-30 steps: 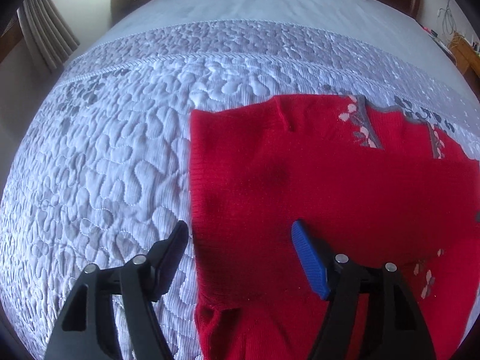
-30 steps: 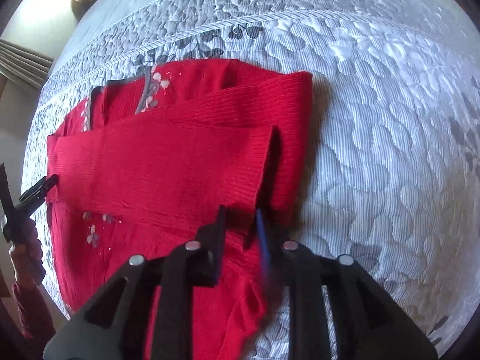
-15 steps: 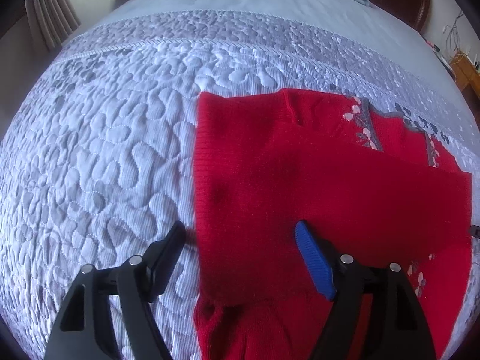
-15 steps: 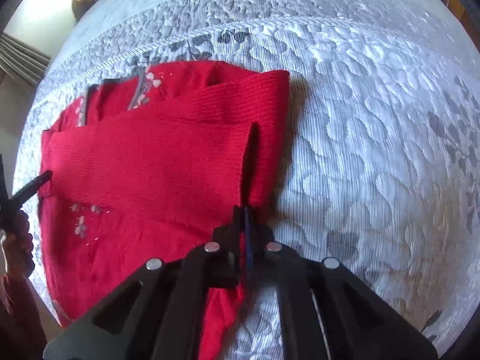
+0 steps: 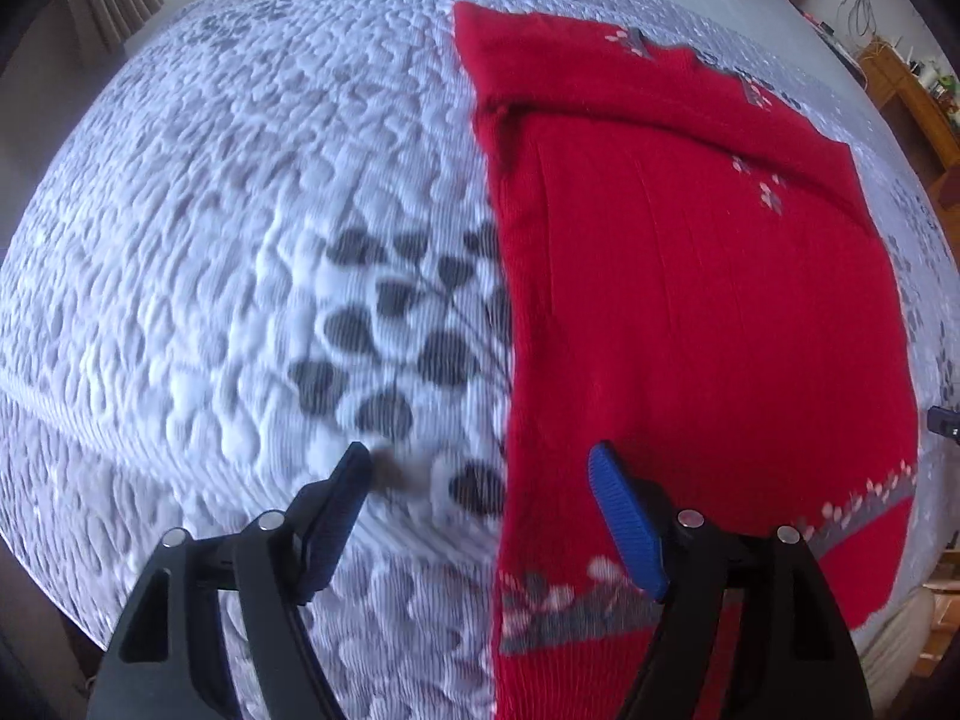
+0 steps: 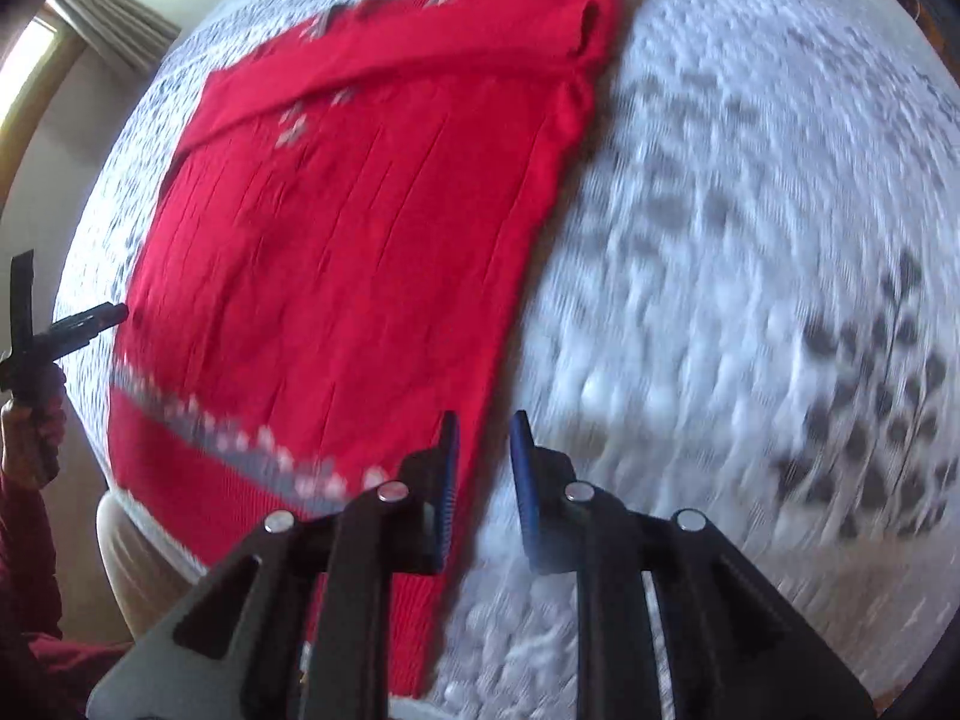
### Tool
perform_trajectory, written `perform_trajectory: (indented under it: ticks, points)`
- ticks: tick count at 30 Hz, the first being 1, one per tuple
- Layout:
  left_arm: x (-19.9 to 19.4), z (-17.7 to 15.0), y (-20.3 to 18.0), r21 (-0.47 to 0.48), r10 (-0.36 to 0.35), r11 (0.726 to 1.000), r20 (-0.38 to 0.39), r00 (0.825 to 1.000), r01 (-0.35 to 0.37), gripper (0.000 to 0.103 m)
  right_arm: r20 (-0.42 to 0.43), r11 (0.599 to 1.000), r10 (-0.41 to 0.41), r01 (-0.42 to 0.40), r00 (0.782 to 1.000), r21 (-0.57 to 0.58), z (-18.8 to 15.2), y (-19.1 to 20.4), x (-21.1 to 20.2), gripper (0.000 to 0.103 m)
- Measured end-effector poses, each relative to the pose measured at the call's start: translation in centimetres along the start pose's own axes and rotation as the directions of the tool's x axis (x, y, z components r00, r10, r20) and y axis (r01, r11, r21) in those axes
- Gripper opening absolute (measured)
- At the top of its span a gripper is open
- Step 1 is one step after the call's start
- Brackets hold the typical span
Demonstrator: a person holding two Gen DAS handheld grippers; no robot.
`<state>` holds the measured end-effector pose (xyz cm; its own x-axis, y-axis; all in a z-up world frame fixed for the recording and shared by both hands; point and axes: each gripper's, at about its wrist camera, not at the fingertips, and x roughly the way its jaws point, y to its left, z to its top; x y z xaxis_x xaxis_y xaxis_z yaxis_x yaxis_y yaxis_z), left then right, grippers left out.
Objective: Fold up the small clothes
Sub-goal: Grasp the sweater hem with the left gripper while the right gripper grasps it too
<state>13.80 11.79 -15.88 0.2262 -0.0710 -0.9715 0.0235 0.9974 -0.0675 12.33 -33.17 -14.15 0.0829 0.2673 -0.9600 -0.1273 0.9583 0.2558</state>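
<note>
One red knitted sweater (image 5: 690, 300) lies flat on the white quilted bedspread (image 5: 240, 210), long axis running from its grey-patterned hem at the near bed edge up to the folded sleeves. Left gripper (image 5: 480, 468) spread wide, empty, straddling the sweater's left edge. Right gripper (image 6: 483, 432), jaws just opening, narrowly parted and empty over its right edge. Bare quilt flanks both sides.

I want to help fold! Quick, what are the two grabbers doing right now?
Left gripper: open wide, holding nothing.
Right gripper: jaws just opened a little, nothing between them; red sweater lies free.
</note>
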Motion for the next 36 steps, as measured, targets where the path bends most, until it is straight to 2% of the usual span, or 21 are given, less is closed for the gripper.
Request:
perform_trajectory:
  ticks: [3,6,8,12,15,19,24,25,26,27,30,32,33,36]
  points:
    - [-0.6,-2.4,-0.6,0.015,-0.005,1.0,-0.002,1.0,0.005,0.076,-0.004,1.0,-0.002,0.002,1.0,0.016,-3.1,1.1,-0.1,0.028]
    - [-1.1,-4.2,-0.6,0.005,-0.023,1.0,-0.009,1.0,0.024,0.076,0.0,0.999,0.011,-0.011,1.0,0.037,-5.5,1.8,-0.3,0.031]
    - [-1.3,-5.2,-0.4,-0.008,-0.042,0.999,-0.022,0.999,0.042,0.076,-0.004,0.999,0.021,-0.02,1.0,0.048,-6.8,1.9,-0.3,0.031]
    - [-1.9,-7.1,-0.5,0.024,-0.042,0.999,-0.046,0.998,0.043,0.076,-0.03,0.999,0.013,-0.012,0.999,0.044,-9.0,2.6,0.1,0.031]
    - [-2.1,-8.5,-0.3,0.004,-0.079,0.997,-0.069,0.994,0.08,0.076,-0.049,0.999,0.029,-0.026,0.998,0.048,-10.5,2.9,0.6,0.031]
    - [-2.3,-10.2,-0.6,0.024,-0.073,0.997,-0.083,0.994,0.075,0.078,-0.08,0.999,0.029,-0.025,0.996,0.047,-12.2,3.1,1.6,0.031]
    - [-2.3,-12.2,-1.5,0.041,-0.082,0.995,-0.103,0.991,0.087,0.077,-0.065,0.997,0.053,-0.049,0.996,0.056,-13.6,2.7,1.4,0.029]
    - [-2.3,-12.4,-1.6,0.037,-0.082,0.996,-0.105,0.991,0.086,0.075,-0.068,0.997,0.063,-0.06,0.996,0.053,-13.7,2.7,1.4,0.023]
    - [-2.3,-12.8,-1.8,0.031,-0.081,0.996,-0.107,0.991,0.085,0.062,-0.073,0.996,0.078,-0.074,0.994,0.048,-13.8,2.8,1.5,0.022]
    - [-2.4,-13.0,-1.7,0.02,-0.081,0.996,-0.11,0.991,0.083,0.058,-0.074,0.996,0.081,-0.078,0.994,0.046,-13.9,2.7,1.4,0.021]
    - [-2.7,-13.6,-1.0,-0.008,-0.088,0.996,-0.111,0.99,0.088,0.036,-0.075,0.993,0.115,-0.112,0.991,0.045,-14.0,3.0,1.5,0.008]
    - [-3.2,-13.7,0.8,-0.049,-0.145,0.989,-0.124,0.982,0.14,0.008,-0.07,0.992,0.122,-0.119,0.99,0.042,-13.7,3.7,1.7,0.006]
    - [-3.2,-13.9,1.5,-0.095,-0.2,0.977,-0.131,0.971,0.189,0.008,-0.064,0.992,0.124,-0.122,0.99,0.033,-13.6,4.1,1.6,0.006]
    - [-4.1,-14.3,3.0,-0.128,-0.224,0.969,-0.114,0.968,0.21,0.008,-0.043,0.984,0.179,-0.178,0.983,0.028,-13.7,4.0,0.3,0.006]
